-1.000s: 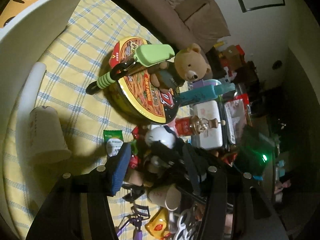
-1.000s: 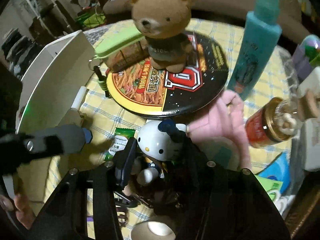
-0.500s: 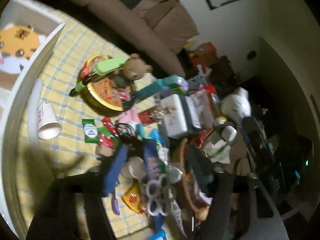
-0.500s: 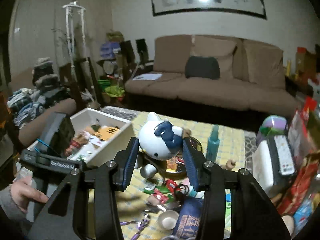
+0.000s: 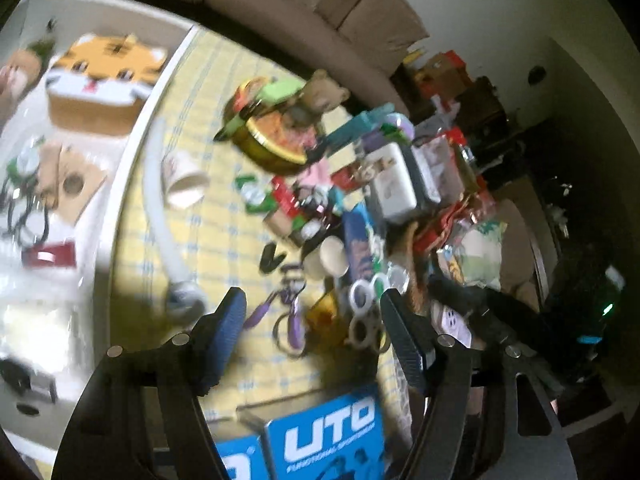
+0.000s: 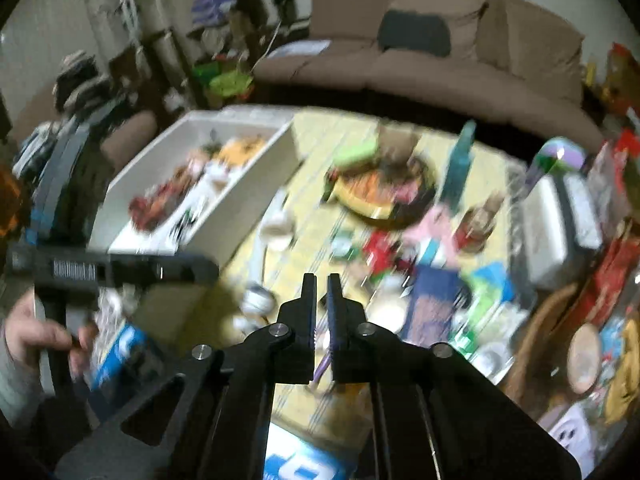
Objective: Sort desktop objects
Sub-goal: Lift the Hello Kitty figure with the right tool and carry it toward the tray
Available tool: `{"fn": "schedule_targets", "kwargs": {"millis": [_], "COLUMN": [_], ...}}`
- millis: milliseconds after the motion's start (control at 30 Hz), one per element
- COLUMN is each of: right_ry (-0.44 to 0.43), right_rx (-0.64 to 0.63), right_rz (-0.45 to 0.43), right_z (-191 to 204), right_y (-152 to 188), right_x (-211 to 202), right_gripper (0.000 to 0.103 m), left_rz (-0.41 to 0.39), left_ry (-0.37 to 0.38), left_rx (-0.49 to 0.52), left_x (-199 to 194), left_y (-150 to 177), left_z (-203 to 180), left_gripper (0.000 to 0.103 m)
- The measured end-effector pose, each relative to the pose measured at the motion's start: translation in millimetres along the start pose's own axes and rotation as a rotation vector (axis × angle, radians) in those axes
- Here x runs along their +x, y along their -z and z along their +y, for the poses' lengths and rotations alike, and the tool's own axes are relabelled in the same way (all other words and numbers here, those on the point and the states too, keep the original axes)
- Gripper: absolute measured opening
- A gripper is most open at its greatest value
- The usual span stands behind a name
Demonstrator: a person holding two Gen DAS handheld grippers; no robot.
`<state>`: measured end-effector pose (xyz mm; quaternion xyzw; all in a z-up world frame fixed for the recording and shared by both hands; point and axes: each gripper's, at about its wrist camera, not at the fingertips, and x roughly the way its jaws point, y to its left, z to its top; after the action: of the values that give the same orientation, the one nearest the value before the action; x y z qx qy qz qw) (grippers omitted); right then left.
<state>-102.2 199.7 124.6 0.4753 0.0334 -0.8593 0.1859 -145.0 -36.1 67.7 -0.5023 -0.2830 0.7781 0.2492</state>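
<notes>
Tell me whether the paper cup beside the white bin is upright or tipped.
Tipped. The paper cup lies on its side on the yellow checked cloth, its open mouth facing sideways.

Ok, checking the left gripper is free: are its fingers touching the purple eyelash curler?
Apart. In the right wrist view the left gripper hangs well to the side of the purple eyelash curler, a clear gap between them.

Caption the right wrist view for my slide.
Right gripper, shut and empty, above a cluttered yellow cloth beside a white bin.
</notes>
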Motion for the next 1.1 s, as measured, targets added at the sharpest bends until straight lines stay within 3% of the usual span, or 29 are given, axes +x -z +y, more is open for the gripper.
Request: {"fn": "schedule_targets", "kwargs": {"millis": [167, 267, 367, 400, 433, 500, 600, 900, 1000, 1100], "right_ry": [-0.025, -0.071, -0.155, -0.182, -0.21, -0.28, -0.299, -0.22, -0.237, -0.239], "right_rx": [0.013, 0.031, 0.014, 0.015, 0.018, 0.025, 0.047, -0.038, -0.043, -0.057], "right_rz": [0.103, 0.109, 0.124, 0.137, 0.152, 0.198, 0.263, 0.341, 0.362, 0.374], "right_z": [-9, -3, 14, 22, 30, 48, 67, 103, 106, 109], "right_y": [33, 38, 35, 33, 30, 23, 19, 34, 34, 39], "right_x": [42, 51, 61, 68, 75, 95, 124, 178, 191, 200], "right_gripper": [0.009, 0.013, 0.033, 0.048, 0.054, 0.053, 0.053, 0.053, 0.053, 0.041], "left_rz": [-0.004, -0.019, -0.079, -0.095, -0.107, -0.121, -0.14, -0.119, -0.113, -0.112], "left_ry": [0.034, 0.087, 0.12, 0.124, 0.126, 0.123, 0.14, 0.162, 0.182, 0.189], "left_rx": [-0.018, -0.03, -0.004, -0.001, 0.0, -0.006, -0.037, -0.055, -0.057, -0.062], "left_x": [-13, -29, -61, -68, -77, -83, -90, -91, -90, -90], "left_y": [10, 10, 9, 9, 10, 11, 17, 26, 27, 28], "left_z": [10, 10, 4, 3, 4, 5, 16, 31, 32, 33], "left_gripper": [0.071, 0.071, 0.071, 0.071, 0.071, 0.071, 0.071, 0.071, 0.071, 0.071]}}
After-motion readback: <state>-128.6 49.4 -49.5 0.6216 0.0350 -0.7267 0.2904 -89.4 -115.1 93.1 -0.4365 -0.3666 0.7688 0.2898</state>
